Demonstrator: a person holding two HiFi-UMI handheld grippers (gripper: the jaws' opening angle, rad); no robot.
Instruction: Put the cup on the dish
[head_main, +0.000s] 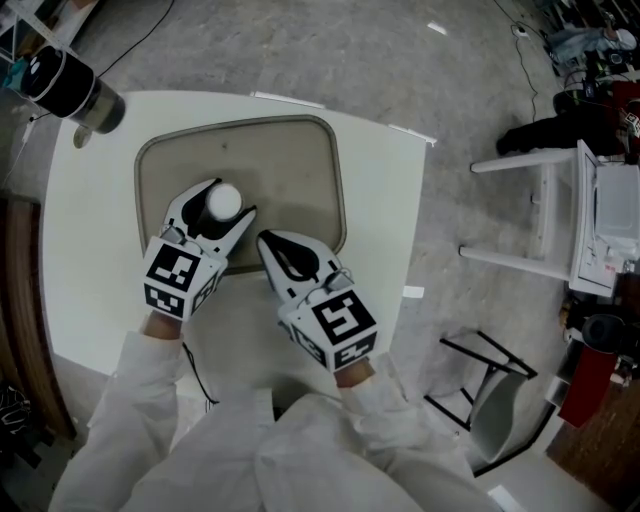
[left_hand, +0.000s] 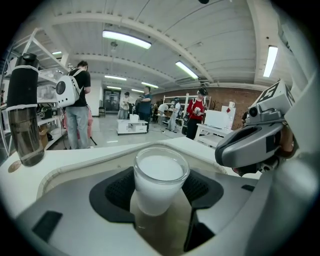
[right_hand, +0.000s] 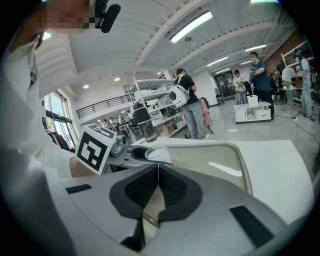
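Note:
A clear cup (head_main: 223, 200) with a white filling stands low over the beige dish (head_main: 290, 170), a shallow tray on the white table. My left gripper (head_main: 225, 202) is shut on the cup, its black pads against both sides (left_hand: 160, 181). The cup's base is hidden, so I cannot tell whether it rests on the dish. My right gripper (head_main: 264, 240) is shut and holds nothing, its tips at the dish's near rim, just right of the left gripper. In the right gripper view the cup's rim (right_hand: 156, 151) shows beyond the shut jaws (right_hand: 157, 172), with the dish (right_hand: 215, 162) to the right.
A dark bottle with a black cap (head_main: 70, 85) stands at the table's back left corner (left_hand: 22, 115). A white chair frame (head_main: 545, 215) and a black folding stand (head_main: 490, 390) are on the floor to the right. People stand far off in the room (left_hand: 77, 105).

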